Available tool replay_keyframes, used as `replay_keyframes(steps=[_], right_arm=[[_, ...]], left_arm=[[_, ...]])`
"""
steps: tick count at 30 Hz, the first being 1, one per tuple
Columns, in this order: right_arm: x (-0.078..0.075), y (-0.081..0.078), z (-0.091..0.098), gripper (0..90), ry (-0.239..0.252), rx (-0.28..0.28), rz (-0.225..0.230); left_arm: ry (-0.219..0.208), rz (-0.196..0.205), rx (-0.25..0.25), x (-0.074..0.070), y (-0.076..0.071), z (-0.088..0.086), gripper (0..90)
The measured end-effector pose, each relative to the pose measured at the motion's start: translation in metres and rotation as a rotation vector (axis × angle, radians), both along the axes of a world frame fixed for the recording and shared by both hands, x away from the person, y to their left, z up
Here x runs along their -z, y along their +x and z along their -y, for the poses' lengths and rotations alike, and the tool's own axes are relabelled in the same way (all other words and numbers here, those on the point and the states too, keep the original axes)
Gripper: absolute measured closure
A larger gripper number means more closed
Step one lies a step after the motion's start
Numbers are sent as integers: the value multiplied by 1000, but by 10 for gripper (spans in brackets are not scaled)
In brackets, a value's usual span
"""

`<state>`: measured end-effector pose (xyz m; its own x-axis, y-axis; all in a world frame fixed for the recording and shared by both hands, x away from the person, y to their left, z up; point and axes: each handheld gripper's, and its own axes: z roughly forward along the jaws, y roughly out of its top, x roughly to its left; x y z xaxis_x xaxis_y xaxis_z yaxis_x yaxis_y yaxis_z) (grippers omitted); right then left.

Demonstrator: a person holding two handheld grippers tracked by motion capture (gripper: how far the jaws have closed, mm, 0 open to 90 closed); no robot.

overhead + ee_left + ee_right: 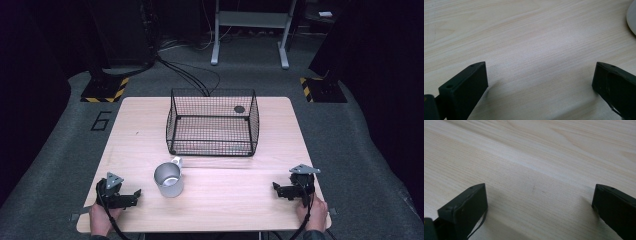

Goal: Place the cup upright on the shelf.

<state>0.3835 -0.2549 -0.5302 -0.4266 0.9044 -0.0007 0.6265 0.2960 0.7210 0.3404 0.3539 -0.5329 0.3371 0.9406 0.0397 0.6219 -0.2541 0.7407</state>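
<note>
Plainly, risks ahead, item by item:

Metal cup [168, 179]: upright on the wooden surface [235, 200], near the front edge, just right of the left gripper [134, 195] and well apart from the right gripper [276, 189]; handle turned toward the far side, mouth open upward; pale curved edge of it at the top right corner of the left gripper view [632, 17].

Wire basket [212, 122]: beyond the cup at mid-surface, apparently empty apart from a dark round spot near its far right corner; likely destination, judged from the layout.

Left gripper state: jaws spread wide, nothing between them, low over bare wood, held by a hand [102, 217] at the front edge.

Right gripper state [539, 195]: jaws likewise spread wide and empty, low over bare wood, held by the other hand [312, 212].

Tipping risk: light, smooth and round; a sideways nudge from one jaw before closing probably enough to skid or topple it.

Slip risk: thin curved wall, poor purchase for flat jaws; a pinch on the rim likely to let it swing or drop in transit.

Handle risk: far side, hidden from the approach; reaching around could push the cup toward the front edge.

Basket risk: tall wire rim; too low a carry likely to clip it, jolting the cup loose or shoving the basket.
</note>
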Motion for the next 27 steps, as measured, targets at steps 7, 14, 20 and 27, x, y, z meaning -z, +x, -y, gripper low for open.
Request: replay_keyframes(steps=[7, 14, 20, 27], right_arm=[[0, 0, 0, 0, 0, -4, 1], [0, 0, 0, 0, -1, -5, 1], [0, 0, 0, 0, 0, -4, 1], [0, 0, 0, 0, 0, -4, 1]], left_arm=[[-23, -33, 18, 0, 2, -3, 1], [-49, -35, 52, -1, -2, -6, 0], [-102, -36, 82, -2, -12, -9, 0], [-140, -13, 114, -16, -24, -3, 0]])
